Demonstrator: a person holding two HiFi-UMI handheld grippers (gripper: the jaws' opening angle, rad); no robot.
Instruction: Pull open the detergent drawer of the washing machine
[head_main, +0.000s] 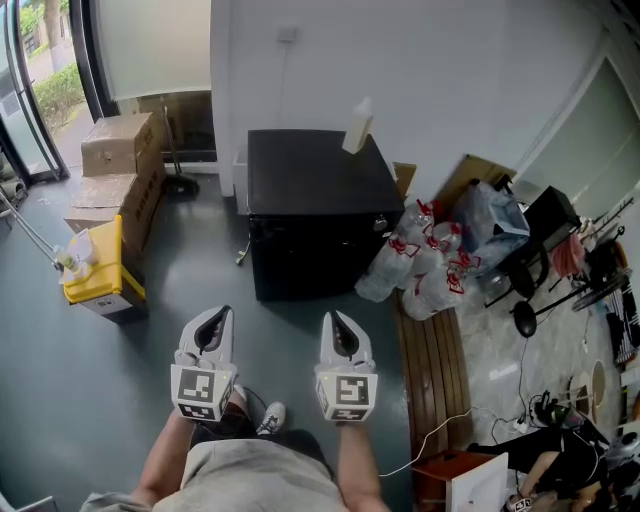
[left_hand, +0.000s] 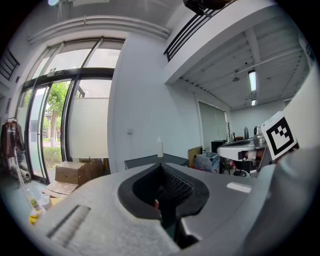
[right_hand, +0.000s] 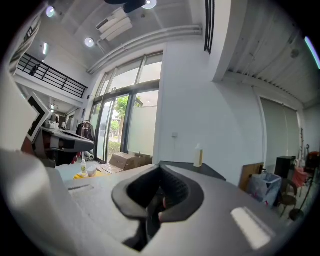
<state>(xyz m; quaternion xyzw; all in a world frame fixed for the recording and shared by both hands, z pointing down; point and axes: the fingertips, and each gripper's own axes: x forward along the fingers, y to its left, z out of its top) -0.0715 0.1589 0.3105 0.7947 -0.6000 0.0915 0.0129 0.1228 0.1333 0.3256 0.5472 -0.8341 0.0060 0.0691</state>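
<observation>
1. Black box-shaped washing machine stands against the white wall, with a white plastic bottle on top.
2. Grey left gripper and right gripper hover well short of it, jaws pressed together, empty.

Stacked cardboard boxes, heap of plastic bottles

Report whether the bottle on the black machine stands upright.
Upright: the bottle stands on its base, cap up, atop the black machine.
</observation>
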